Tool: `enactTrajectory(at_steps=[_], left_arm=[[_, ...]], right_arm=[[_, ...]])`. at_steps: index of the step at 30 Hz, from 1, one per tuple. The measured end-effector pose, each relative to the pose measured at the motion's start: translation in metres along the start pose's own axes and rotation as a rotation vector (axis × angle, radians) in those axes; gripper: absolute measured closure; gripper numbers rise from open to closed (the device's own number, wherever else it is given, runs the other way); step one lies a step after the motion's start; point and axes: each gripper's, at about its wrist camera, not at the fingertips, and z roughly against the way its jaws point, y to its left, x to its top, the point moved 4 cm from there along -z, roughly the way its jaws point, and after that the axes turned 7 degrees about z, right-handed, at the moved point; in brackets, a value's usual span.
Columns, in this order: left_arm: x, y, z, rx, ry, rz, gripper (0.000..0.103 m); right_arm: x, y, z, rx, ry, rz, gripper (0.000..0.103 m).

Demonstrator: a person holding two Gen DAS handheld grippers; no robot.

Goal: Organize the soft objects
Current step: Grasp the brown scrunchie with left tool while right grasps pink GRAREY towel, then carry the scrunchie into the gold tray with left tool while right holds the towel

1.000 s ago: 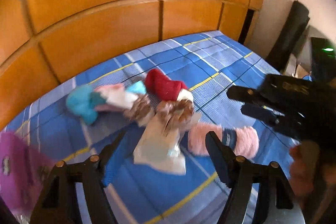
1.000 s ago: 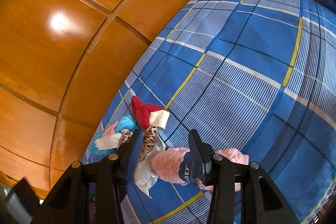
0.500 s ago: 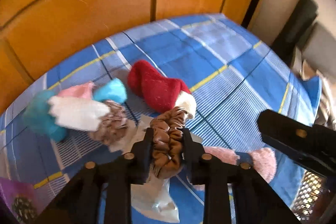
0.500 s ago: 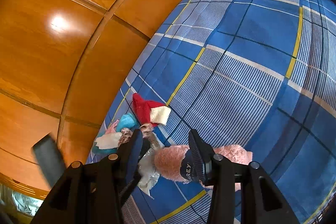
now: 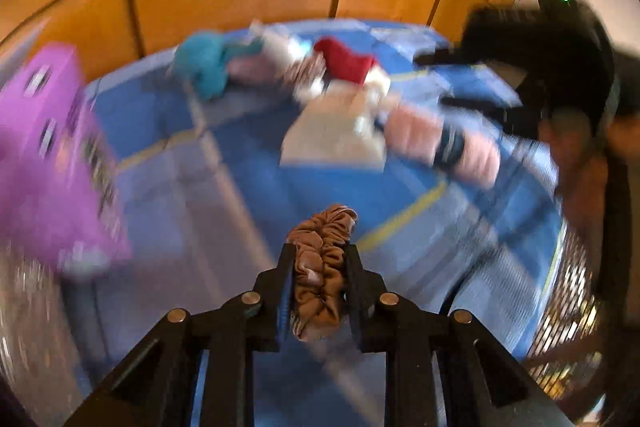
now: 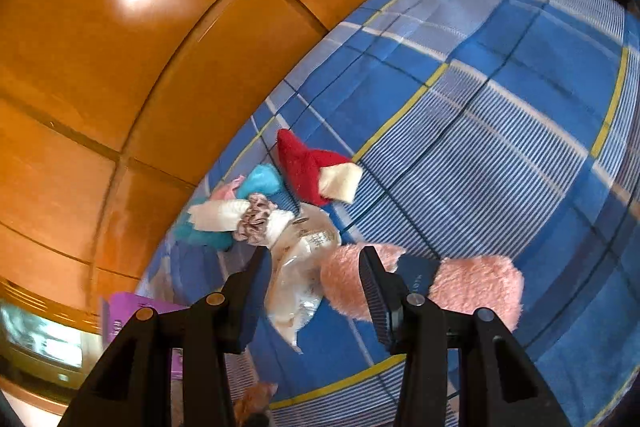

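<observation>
Carrying the brown scrunchie [image 5: 322, 267] clamped in our left tool [image 5: 318, 287], which closed on it moments ago, we are lifting it off the pile toward the purple box [image 5: 48, 163] at left; our right tool [image 6: 312, 291] is hovering half-open and empty over the pink fuzzy piece [image 6: 476, 287] on the bed [image 6: 520, 147].

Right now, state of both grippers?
Left gripper: shut on the brown scrunchie, lifted off the blue plaid bedspread.
Right gripper: open, holding nothing, above the clear plastic packet.
</observation>
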Motion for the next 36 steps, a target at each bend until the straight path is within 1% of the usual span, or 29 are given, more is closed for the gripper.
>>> enactTrajectory(at_steps=[2,3,4,5,7,8,9,10,12,15,16,19,22,24,25,26,27,28,29,32,34,36], left_arm=[[-0.018,0.008,-0.001,0.026,0.017,-0.003,0.081],[-0.027,0.013,-0.002,0.030,0.028,0.008,0.082],[-0.032,0.016,-0.002,0.026,0.025,0.016,0.082],[-0.035,0.018,0.000,0.024,0.008,0.013,0.082],[-0.038,0.018,0.000,0.025,0.007,0.014,0.083],[-0.038,0.018,0.000,0.026,0.009,0.010,0.082],[-0.038,0.017,-0.001,0.027,0.010,0.006,0.082],[-0.038,0.017,0.000,0.025,0.010,0.006,0.082],[-0.039,0.020,0.001,0.018,0.008,0.009,0.082],[-0.040,0.021,0.004,0.008,-0.009,0.010,0.082],[-0.040,0.021,0.005,0.006,-0.015,0.009,0.082],[-0.039,0.021,0.007,-0.002,-0.017,0.019,0.082],[-0.038,0.021,0.007,-0.009,-0.020,0.028,0.082],[-0.038,0.020,0.007,-0.007,-0.023,0.024,0.082],[-0.038,0.020,0.006,-0.006,-0.024,0.022,0.082],[-0.038,0.019,0.006,-0.005,-0.024,0.021,0.082],[-0.038,0.020,0.006,-0.006,-0.025,0.021,0.082],[-0.038,0.019,0.006,-0.006,-0.024,0.020,0.082],[-0.038,0.019,0.007,-0.002,-0.022,0.019,0.083],[-0.032,0.015,0.007,0.014,0.000,0.017,0.084],[-0.027,0.012,0.009,-0.002,0.011,0.016,0.085],[-0.015,0.004,0.016,-0.012,-0.003,-0.005,0.085]], right_arm=[[0.001,-0.002,0.002,-0.064,-0.017,0.023,0.058],[0.001,-0.003,-0.001,-0.086,-0.003,0.037,0.057],[-0.002,-0.003,-0.007,-0.106,0.031,0.049,0.054],[-0.005,-0.003,-0.012,-0.135,0.057,0.066,0.048],[-0.009,0.001,-0.019,-0.226,0.088,0.139,0.048],[-0.009,0.010,-0.021,-0.155,0.046,0.176,0.047],[-0.010,0.011,-0.023,-0.193,0.052,0.203,0.043],[-0.013,0.014,-0.029,-0.236,0.080,0.250,0.041],[-0.014,0.018,-0.036,-0.291,0.125,0.341,0.041],[-0.016,0.026,-0.041,-0.307,0.235,0.478,0.039],[-0.017,0.029,-0.043,-0.315,0.286,0.536,0.038],[-0.026,0.031,-0.048,-0.360,0.401,0.695,0.038],[-0.035,0.026,-0.053,-0.402,0.444,0.793,0.038],[-0.039,0.022,-0.056,-0.437,0.451,0.817,0.041],[-0.043,0.020,-0.056,-0.450,0.456,0.829,0.046],[-0.044,0.020,-0.054,-0.457,0.447,0.838,0.058],[-0.044,0.021,-0.053,-0.469,0.434,0.842,0.060],[-0.045,0.019,-0.051,-0.471,0.434,0.835,0.060],[-0.045,0.017,-0.051,-0.492,0.440,0.830,0.060],[-0.043,0.009,-0.051,-0.491,0.449,0.786,0.060],[-0.042,0.007,-0.051,-0.486,0.451,0.778,0.060],[-0.040,0.005,-0.050,-0.481,0.451,0.772,0.060]])
